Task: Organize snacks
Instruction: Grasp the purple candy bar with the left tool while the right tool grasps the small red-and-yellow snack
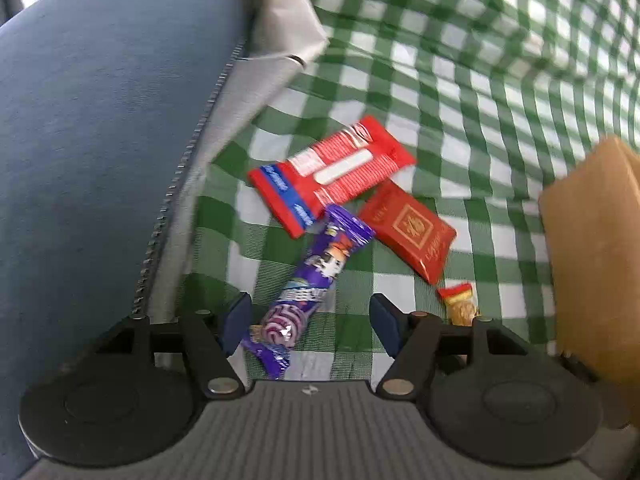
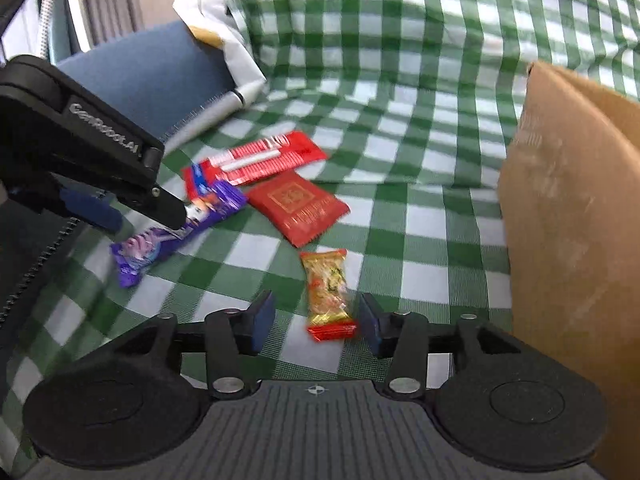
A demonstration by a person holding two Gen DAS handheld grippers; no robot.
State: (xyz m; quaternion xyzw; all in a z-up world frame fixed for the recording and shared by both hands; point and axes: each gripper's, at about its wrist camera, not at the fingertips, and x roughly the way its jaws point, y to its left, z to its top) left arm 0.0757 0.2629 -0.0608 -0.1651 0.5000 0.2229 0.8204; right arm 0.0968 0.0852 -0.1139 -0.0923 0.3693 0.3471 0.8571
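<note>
The left gripper stood apart over the purple foil-wrapped candy bar on the green-checked surface; the right gripper, also apart, straddled the small orange-and-red snack packet. Each needed lowering squarely before closing across the wrapper's narrow width.

Purple snack bar between parted pads of left gripper, on green checked cloth.

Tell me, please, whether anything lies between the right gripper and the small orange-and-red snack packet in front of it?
Nothing visible does. The right gripper stands open with the small orange-and-red snack packet lying flat on the green-checked tablecloth between its fingers, pads not touching. The brown cardboard box stands off to the side.
</note>
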